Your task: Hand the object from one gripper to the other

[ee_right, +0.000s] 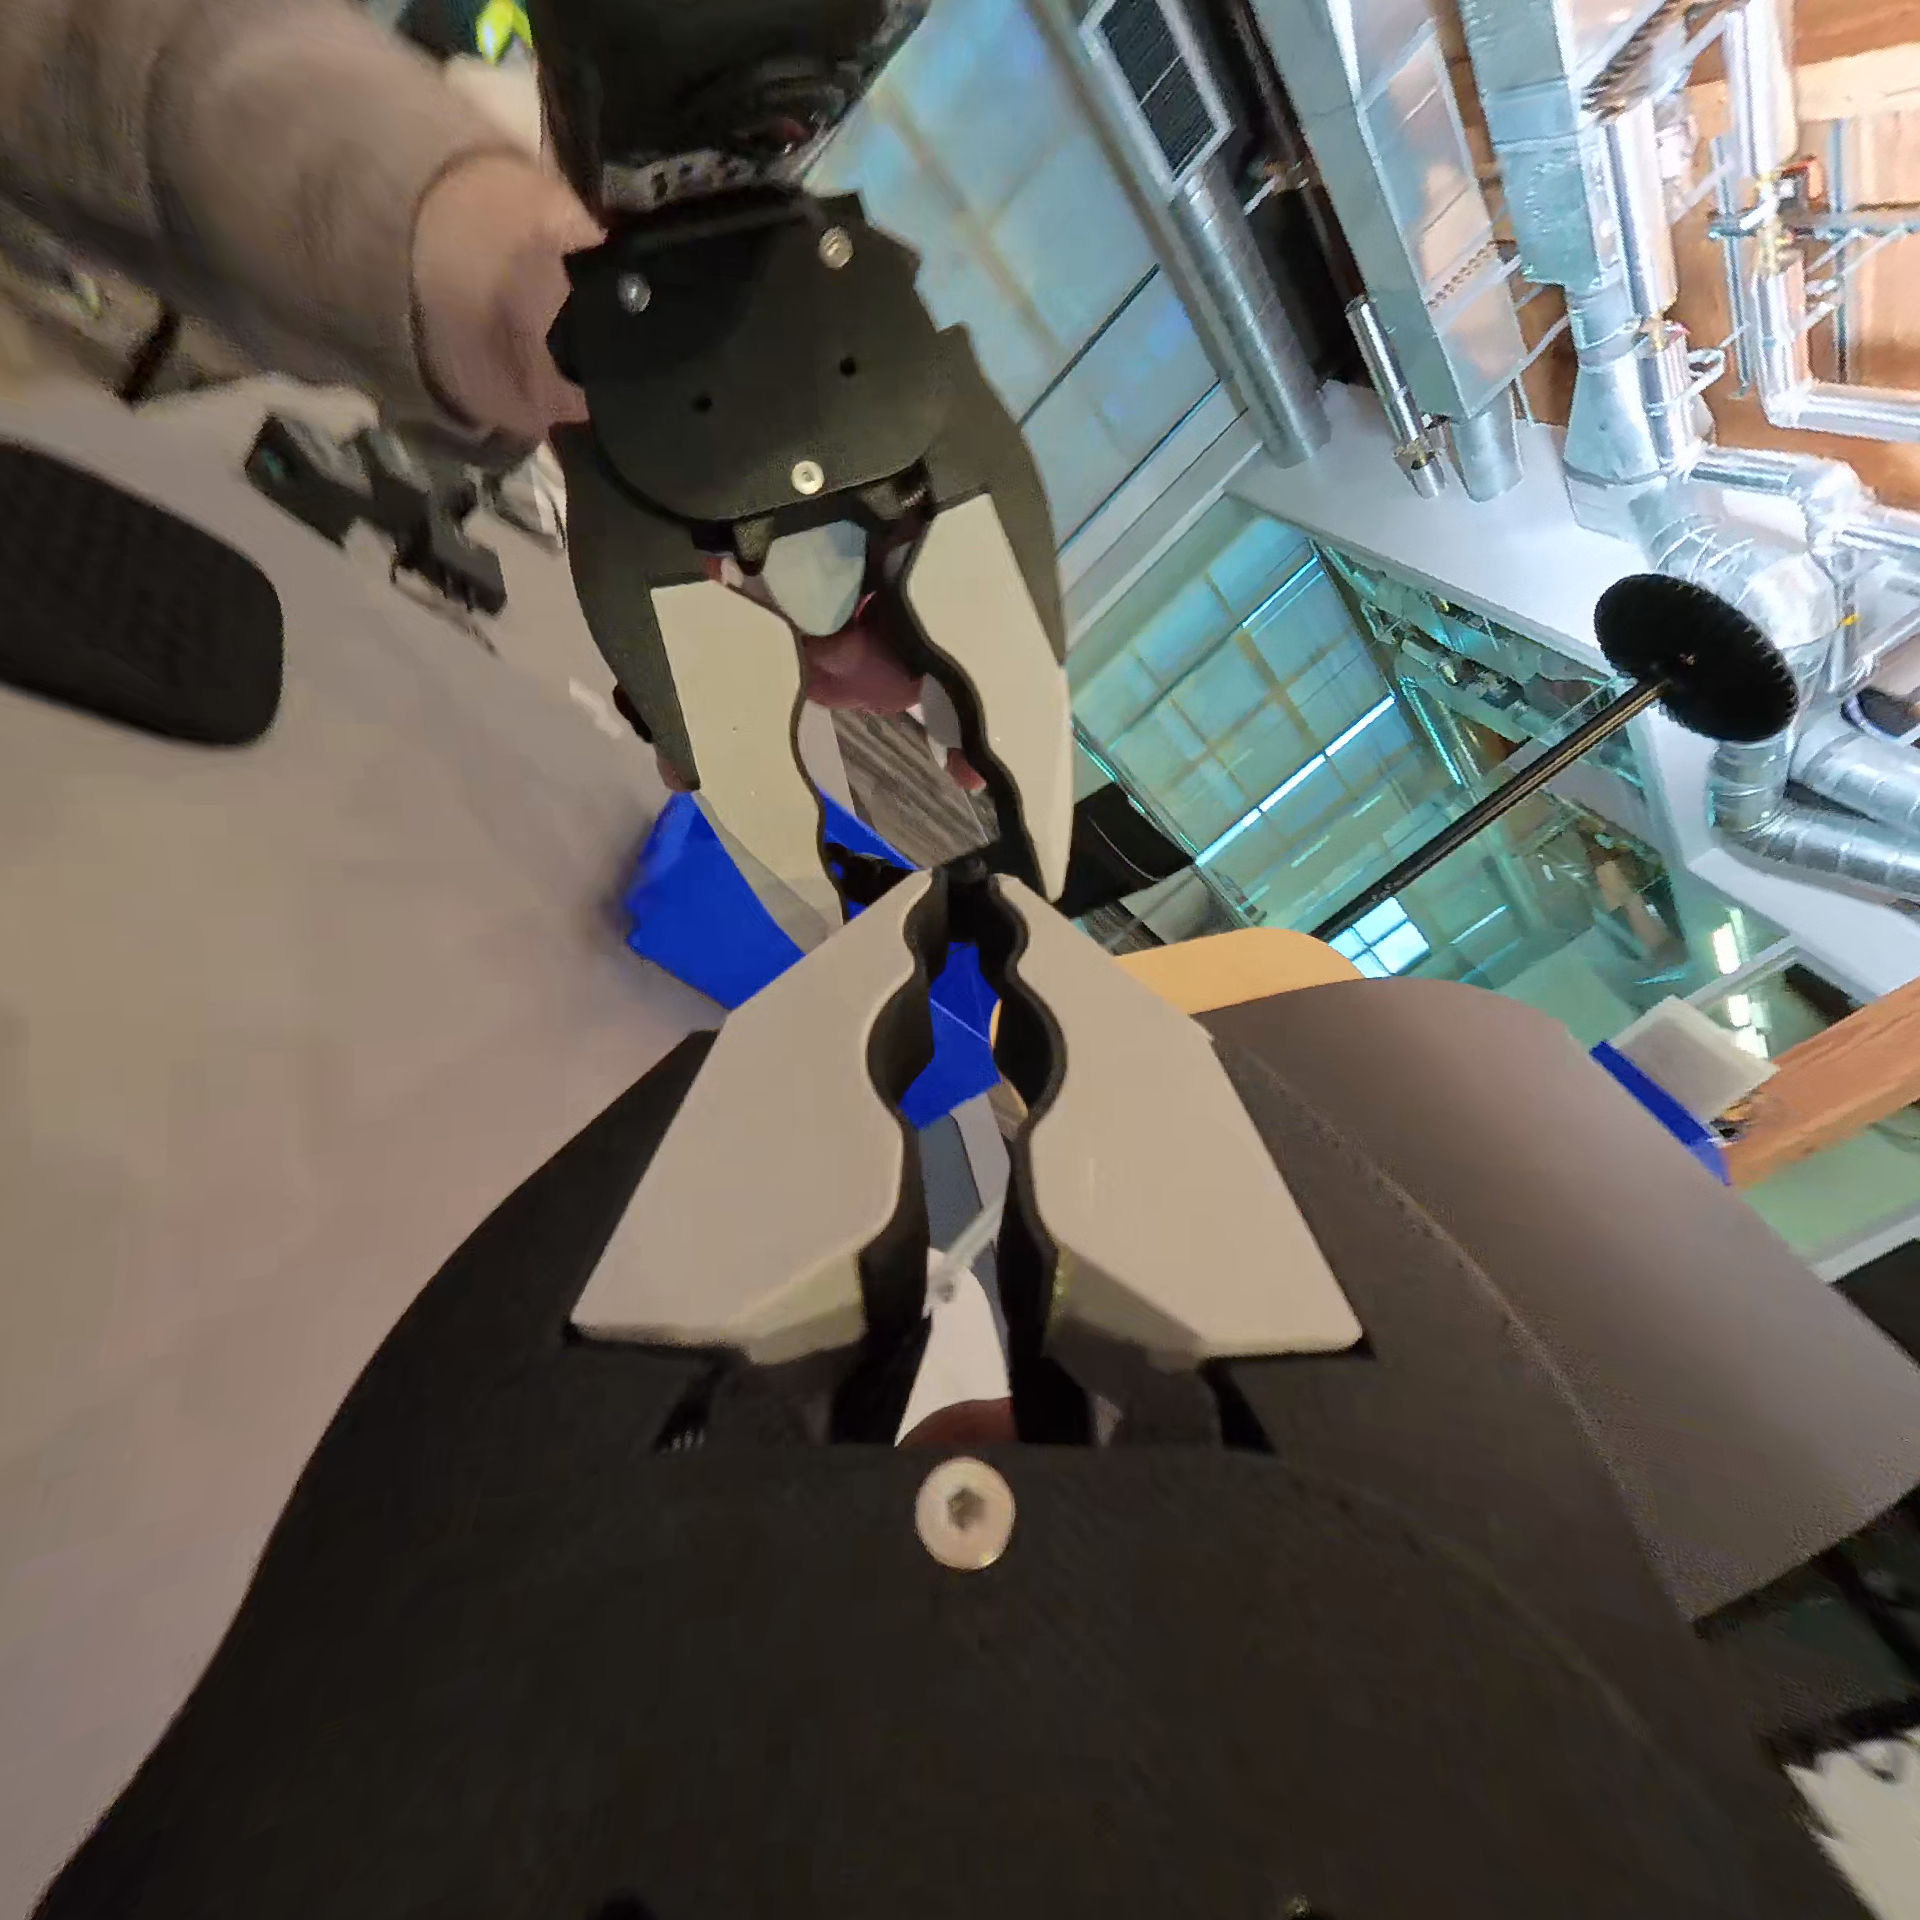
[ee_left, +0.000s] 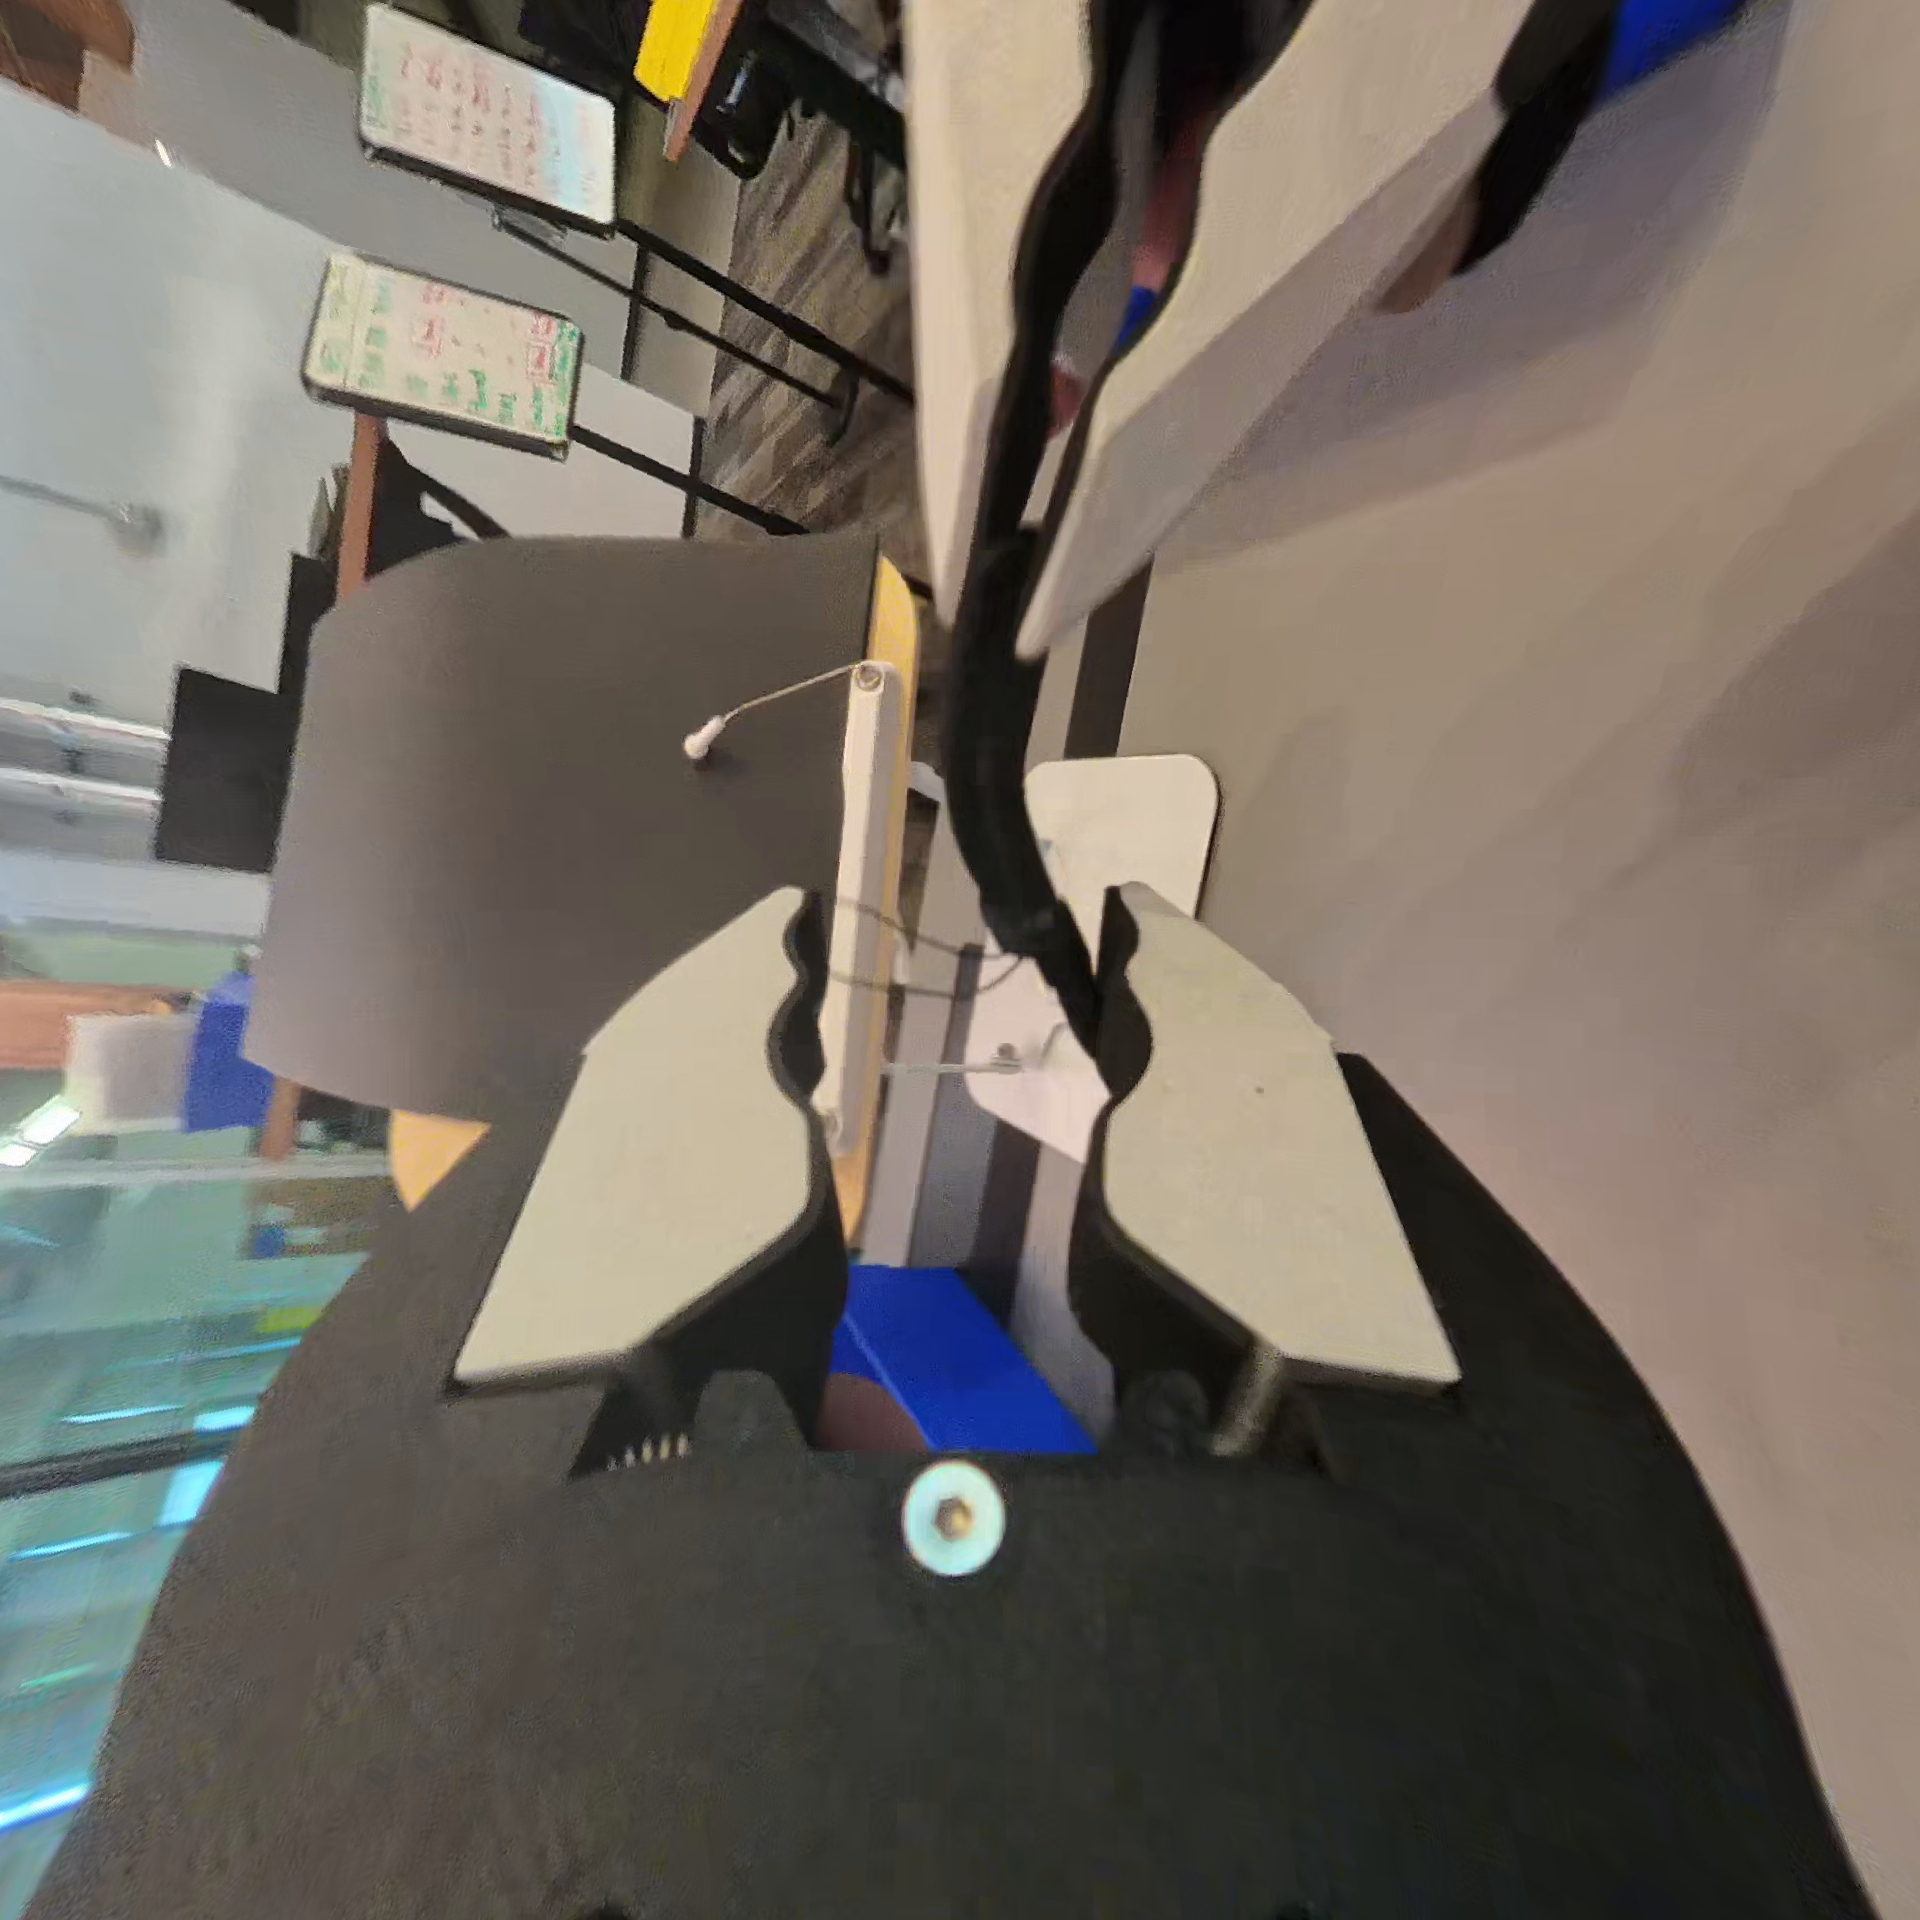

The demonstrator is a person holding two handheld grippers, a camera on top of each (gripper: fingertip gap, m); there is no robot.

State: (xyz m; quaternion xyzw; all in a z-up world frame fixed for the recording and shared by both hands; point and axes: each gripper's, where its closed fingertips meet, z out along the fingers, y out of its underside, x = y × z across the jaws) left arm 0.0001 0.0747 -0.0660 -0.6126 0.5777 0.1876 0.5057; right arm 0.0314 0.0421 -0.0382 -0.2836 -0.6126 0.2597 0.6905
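A black, flexible rod-like object (ee_left: 997, 790) hangs out of the tips of my right gripper (ee_left: 992, 623), which comes in from the top of the left wrist view and is shut on it. The object's lower end lies between the jaws of my left gripper (ee_left: 961, 914), against the inner pad of its right finger (ee_left: 1226, 1091). The left jaws stand open around it. In the right wrist view my right gripper (ee_right: 964, 883) is shut, with the object (ee_right: 968, 868) seen end-on at its tips. The left gripper's fingers (ee_right: 748, 727) reach down from above on either side.
A grey table top (ee_left: 1558, 935) is on the right. A black panel (ee_left: 571, 779) and a white plate (ee_left: 1132, 831) lie behind the left fingers. A blue box (ee_right: 707, 914), a person's sleeve (ee_right: 260, 156) and a black toothed wheel on a thin rod (ee_right: 1694, 655) are nearby.
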